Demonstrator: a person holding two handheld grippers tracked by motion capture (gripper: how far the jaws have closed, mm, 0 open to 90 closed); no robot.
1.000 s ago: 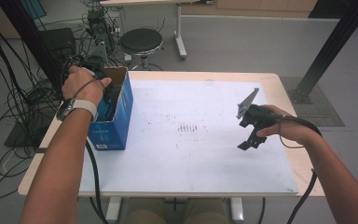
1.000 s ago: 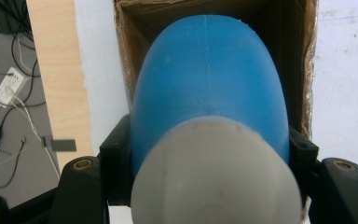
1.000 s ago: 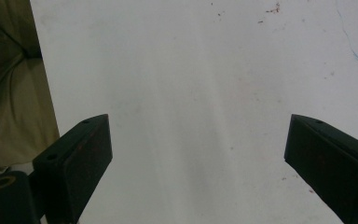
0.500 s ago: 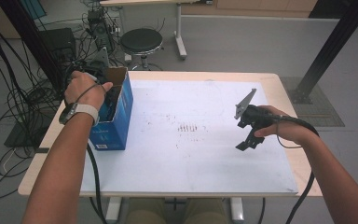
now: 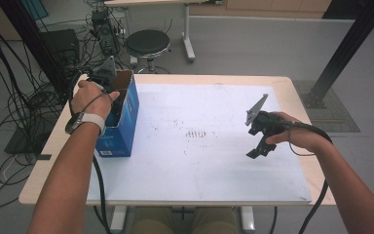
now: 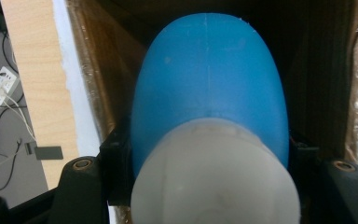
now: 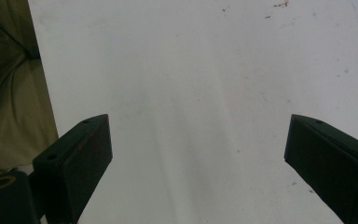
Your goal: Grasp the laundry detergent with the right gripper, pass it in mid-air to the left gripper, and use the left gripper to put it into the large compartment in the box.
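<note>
High view: the left gripper stood inside the blue box at the table's nine o'clock, apparently for depositing.

Left gripper view: jaws pinched a blue-and-white bottle.

Right gripper view: the right gripper, spread and empty, idled above the white mat.

This looks like a lab or test room. Bundles of black cables trail over a grey floor, beside dark equipment boxes and a round stool. A plain wooden table carries a white sheet, and a black metal frame post stands at the right.
</note>
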